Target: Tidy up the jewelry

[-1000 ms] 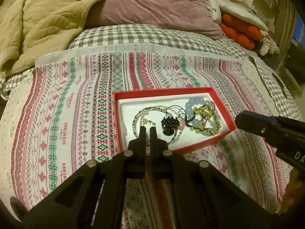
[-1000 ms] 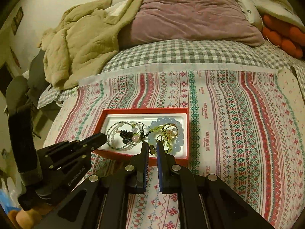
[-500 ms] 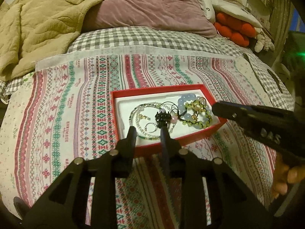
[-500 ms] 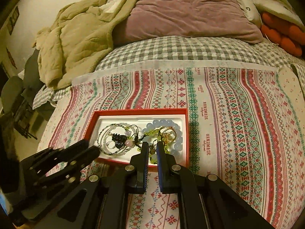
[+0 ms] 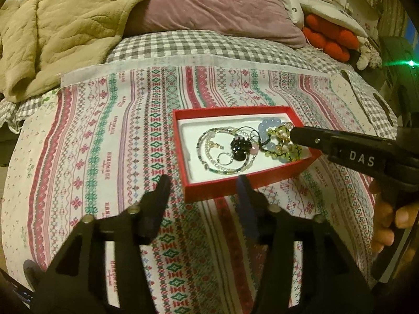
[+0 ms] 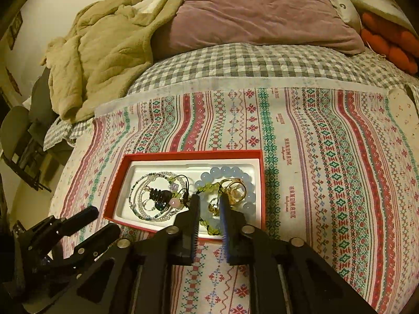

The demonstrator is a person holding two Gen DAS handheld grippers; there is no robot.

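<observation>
A red box [image 5: 230, 111] [image 6: 193, 154] with a white insert lies on the patterned cloth. It holds a pale blue bead bracelet [image 6: 227, 170], a green bead bracelet [image 5: 282, 154], a gold ring [image 6: 235, 189], a black bead charm [image 5: 238, 147] and a thin beaded strand [image 6: 138, 191]. My left gripper [image 5: 203, 183] hangs just short of the box's near wall. Its jaws are opening, with nothing gripped. My right gripper [image 6: 209, 198] [image 5: 296, 136] hovers over the box's right end above the green beads. Its jaws are opening slightly, and the pads press on nothing.
The striped cloth [image 6: 327, 170] covers a grey checked bedspread [image 6: 248, 62]. Behind lie a beige blanket [image 5: 60, 26], a mauve pillow [image 6: 262, 13] and red cushions [image 5: 330, 36]. A hand [image 5: 385, 225] holds the right gripper. The bed's edge drops off at the left in the right wrist view.
The left jaws went from shut to wide apart. The right jaws parted a little, and the right gripper's tip came in over the box's right end.
</observation>
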